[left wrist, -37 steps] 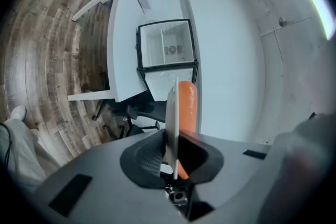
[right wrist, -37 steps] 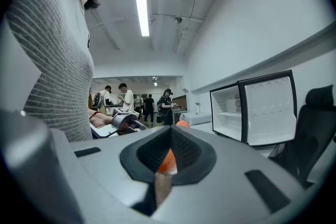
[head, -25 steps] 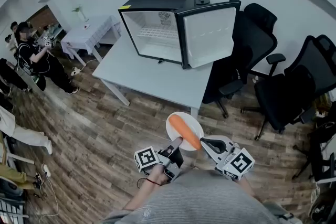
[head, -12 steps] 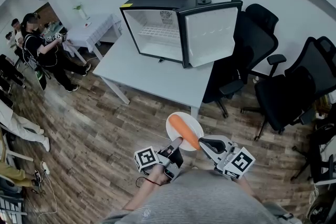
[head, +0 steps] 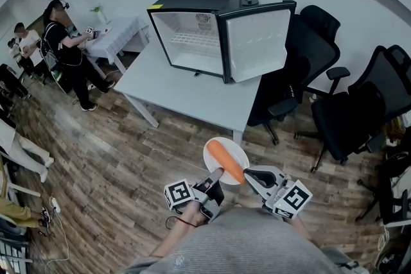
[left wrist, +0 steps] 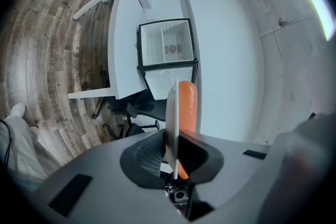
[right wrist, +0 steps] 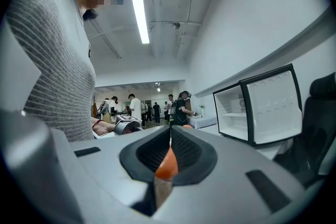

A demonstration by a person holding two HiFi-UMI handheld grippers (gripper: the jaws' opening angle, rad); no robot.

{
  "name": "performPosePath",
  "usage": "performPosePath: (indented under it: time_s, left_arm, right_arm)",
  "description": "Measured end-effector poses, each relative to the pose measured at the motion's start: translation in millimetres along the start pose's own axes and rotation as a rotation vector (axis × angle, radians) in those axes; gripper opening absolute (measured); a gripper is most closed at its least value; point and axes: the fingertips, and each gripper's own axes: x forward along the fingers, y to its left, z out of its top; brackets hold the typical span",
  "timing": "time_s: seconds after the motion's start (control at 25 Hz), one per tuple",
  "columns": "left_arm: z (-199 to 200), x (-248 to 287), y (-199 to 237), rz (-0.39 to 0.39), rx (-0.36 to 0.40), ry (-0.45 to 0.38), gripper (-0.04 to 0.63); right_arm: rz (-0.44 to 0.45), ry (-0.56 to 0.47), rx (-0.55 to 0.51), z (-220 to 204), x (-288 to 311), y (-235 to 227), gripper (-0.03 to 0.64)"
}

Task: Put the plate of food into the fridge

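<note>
A white plate (head: 235, 149) with an orange carrot (head: 226, 161) on it hangs over the wooden floor, just short of the white table (head: 192, 90). My left gripper (head: 217, 172) is shut on the plate's near left rim. In the left gripper view the plate (left wrist: 170, 113) stands edge-on between the jaws, with the carrot (left wrist: 186, 107) at its right. My right gripper (head: 246, 174) is shut on the near right rim; the carrot (right wrist: 167, 164) shows between its jaws. The small black fridge (head: 199, 29) stands on the table with its door (head: 257, 42) swung open to the right and its inside empty.
Black office chairs (head: 359, 106) crowd the right side, one (head: 302, 54) pushed up against the table behind the fridge door. A small cloth-covered table (head: 112, 42) stands at the far left with people (head: 64, 48) beside it.
The plate and both grippers have held still. A person at the far left has walked up to the small cloth-covered table.
</note>
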Motion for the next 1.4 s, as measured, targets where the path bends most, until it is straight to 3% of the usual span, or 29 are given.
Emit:
performPosePath:
  time_s: [0.36, 0.56, 0.96, 1.4]
  left_arm:
    - [-2, 0, 0, -0.001, 0.011, -0.008, 0.052]
    - [-5, 3, -10, -0.028, -0.025, -0.015, 0.052]
    - [12, 6, -5, -0.036, -0.031, -0.040, 0.052]
    - [73, 33, -5, -0.054, -0.045, -0.045, 0.052]
  right_arm:
    - [-0.006, -0.004, -0.001, 1, -8, 1, 0.014]
    - [-0.011, -0.009, 0.007, 1, -11, -3, 0.014]
    - [-0.021, -0.011, 0.005, 0, -1, -13, 0.014]
    - [-0.046, -0.021, 0.016, 7, 46, -60, 0.014]
